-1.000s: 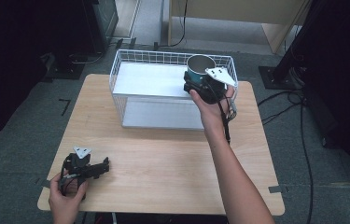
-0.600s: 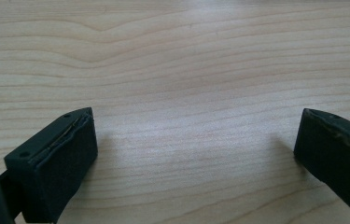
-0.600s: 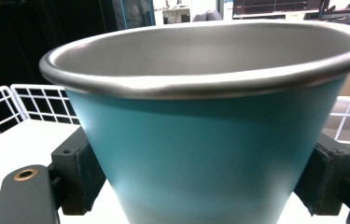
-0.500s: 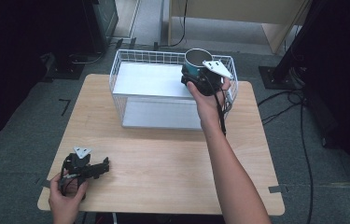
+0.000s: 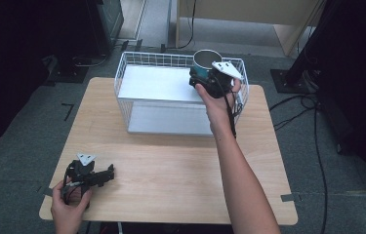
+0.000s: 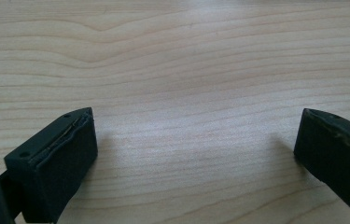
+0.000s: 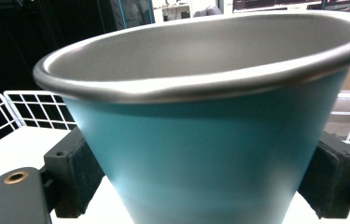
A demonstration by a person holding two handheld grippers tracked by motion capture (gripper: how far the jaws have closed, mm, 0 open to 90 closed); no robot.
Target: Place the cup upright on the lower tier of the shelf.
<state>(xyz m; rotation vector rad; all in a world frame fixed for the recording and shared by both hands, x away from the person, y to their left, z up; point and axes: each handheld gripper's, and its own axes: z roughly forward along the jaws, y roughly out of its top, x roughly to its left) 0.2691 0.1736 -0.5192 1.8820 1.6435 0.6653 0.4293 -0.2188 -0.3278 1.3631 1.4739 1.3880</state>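
The left gripper (image 5: 106, 174) lies low on the wooden table (image 5: 171, 165), well apart from the basket (image 5: 136, 73) and toward the table's near left corner, jaws wide apart with only bare wood grain between them. The basket is white wire, rectangular, with a flat white floor. In its far right corner stands the cup (image 7: 210, 121), upright, axis vertical: a smooth teal cone flaring to a rolled grey metal rim. The right gripper (image 5: 205, 78) sits level at that corner, the cup directly ahead between its jaws; they have just been opening, and the black pads flank its narrow lower wall, seemingly no longer pressing. The right hand is by far the nearer.
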